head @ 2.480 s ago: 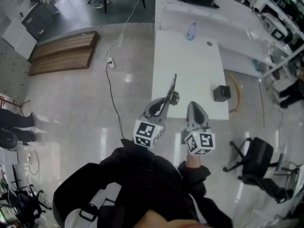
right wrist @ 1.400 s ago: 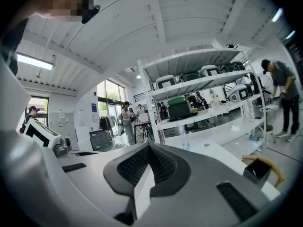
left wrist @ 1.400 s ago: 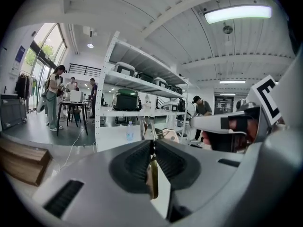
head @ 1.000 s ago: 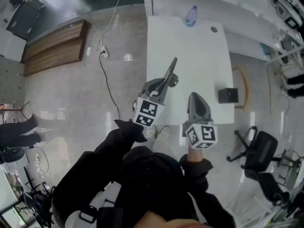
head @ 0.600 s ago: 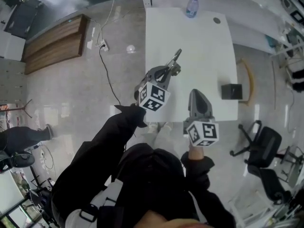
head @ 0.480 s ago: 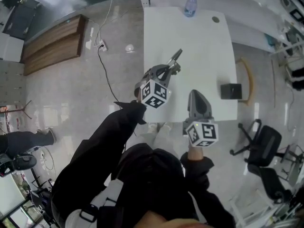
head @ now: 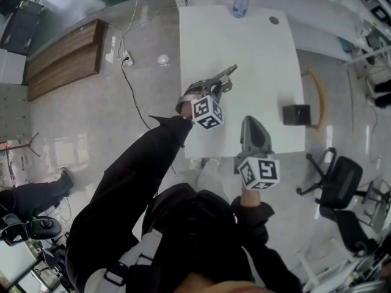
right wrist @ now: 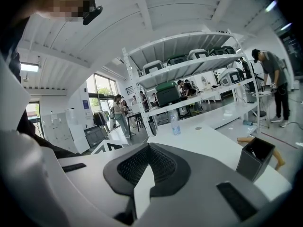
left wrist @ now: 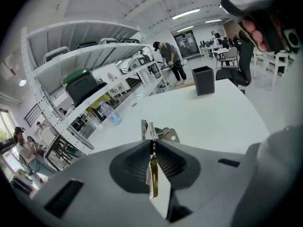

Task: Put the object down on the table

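A thin flat metal tool [head: 225, 75] with a small clip near its tip sticks out of my left gripper [head: 211, 84], which is shut on it. The tool hangs low over the left part of the white table [head: 244, 47] and points to the upper right. In the left gripper view the tool [left wrist: 152, 135] stands edge-on between the black pads [left wrist: 137, 162], above the tabletop [left wrist: 208, 117]. My right gripper [head: 254, 126] is over the table's near edge, shut and holding nothing; the right gripper view shows its pads [right wrist: 142, 164] meeting.
A water bottle [head: 240, 3] stands at the table's far end, and a black box [head: 296, 114] sits at its right edge. An office chair [head: 336, 182] is to the right, white shelves stand beyond the table, and a cable [head: 131, 84] runs over the floor at the left.
My left gripper has dropped toward the table and rolled, so the tool now lies flatter and points more to the right. The right gripper has hardly moved.
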Demonstrator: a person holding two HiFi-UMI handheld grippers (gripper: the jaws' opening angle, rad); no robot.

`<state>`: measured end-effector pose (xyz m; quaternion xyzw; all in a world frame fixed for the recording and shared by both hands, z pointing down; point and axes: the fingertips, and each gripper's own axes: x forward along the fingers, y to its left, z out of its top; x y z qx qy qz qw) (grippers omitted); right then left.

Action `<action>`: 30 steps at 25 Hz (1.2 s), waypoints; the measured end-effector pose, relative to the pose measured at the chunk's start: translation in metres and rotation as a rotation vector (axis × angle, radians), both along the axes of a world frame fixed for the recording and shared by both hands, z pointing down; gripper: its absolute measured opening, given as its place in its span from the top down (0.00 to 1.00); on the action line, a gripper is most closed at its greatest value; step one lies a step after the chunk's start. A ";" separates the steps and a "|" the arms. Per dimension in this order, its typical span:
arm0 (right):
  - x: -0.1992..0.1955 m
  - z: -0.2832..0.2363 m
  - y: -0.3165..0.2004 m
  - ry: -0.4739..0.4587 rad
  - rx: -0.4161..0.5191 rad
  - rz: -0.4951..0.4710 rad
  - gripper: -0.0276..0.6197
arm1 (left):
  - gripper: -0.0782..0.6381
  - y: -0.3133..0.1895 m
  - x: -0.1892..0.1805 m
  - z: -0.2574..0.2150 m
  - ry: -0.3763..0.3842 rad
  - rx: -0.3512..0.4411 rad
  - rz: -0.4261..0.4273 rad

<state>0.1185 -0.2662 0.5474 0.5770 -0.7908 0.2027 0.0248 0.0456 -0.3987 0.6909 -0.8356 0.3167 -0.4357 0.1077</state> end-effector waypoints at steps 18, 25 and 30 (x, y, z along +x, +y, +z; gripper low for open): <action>-0.001 0.014 0.006 0.002 -0.031 -0.001 0.97 | 0.84 -0.007 0.019 0.065 -0.230 0.030 0.146; 0.007 0.019 0.007 -0.004 -0.037 0.011 0.97 | 0.84 -0.004 0.029 0.077 -0.247 0.028 0.159; 0.001 0.018 0.007 -0.002 -0.039 -0.003 0.97 | 0.84 -0.003 0.023 0.089 -0.286 0.019 0.166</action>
